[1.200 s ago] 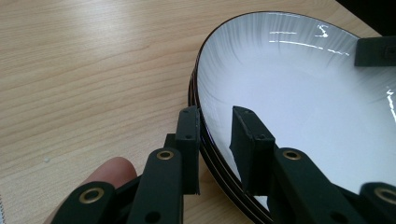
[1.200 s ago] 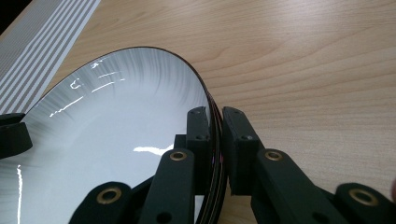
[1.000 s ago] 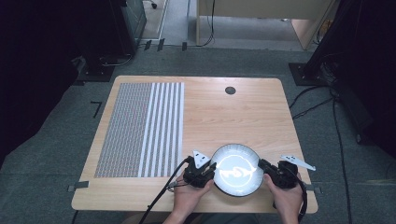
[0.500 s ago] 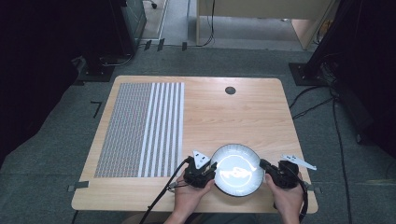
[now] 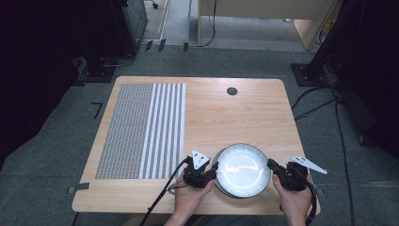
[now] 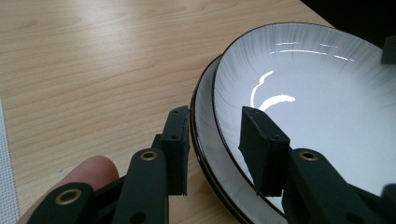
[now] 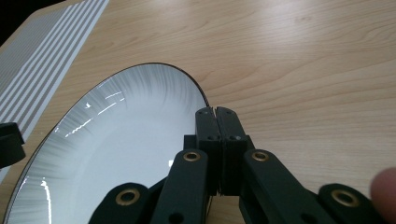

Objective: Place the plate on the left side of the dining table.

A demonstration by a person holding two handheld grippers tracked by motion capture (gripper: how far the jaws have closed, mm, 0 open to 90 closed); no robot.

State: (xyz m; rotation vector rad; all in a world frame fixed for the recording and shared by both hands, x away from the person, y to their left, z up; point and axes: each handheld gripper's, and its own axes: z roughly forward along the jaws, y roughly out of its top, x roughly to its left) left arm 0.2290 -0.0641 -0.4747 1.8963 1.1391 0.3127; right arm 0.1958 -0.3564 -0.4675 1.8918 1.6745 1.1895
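We see a wooden table (image 5: pixel 244 117), striped mat (image 5: pixel 141 129) at left, 2 stacked white plates (image 5: pixel 242 169) near the front edge

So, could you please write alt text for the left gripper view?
Two stacked white plates: the upper plate lies offset on the lower plate, both dark-rimmed, on a wooden table. The left gripper has its black jaws open astride both rims.

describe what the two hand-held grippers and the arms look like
Both tools are matte black. The left hand-held gripper has two flat rectangular pads, brass-coloured rivets at the linkage joints, a grey three-cornered plate on top and a black cable trailing toward the table edge. The right hand-held gripper looks the same, with its own grey plate. The forearms show no sleeves.
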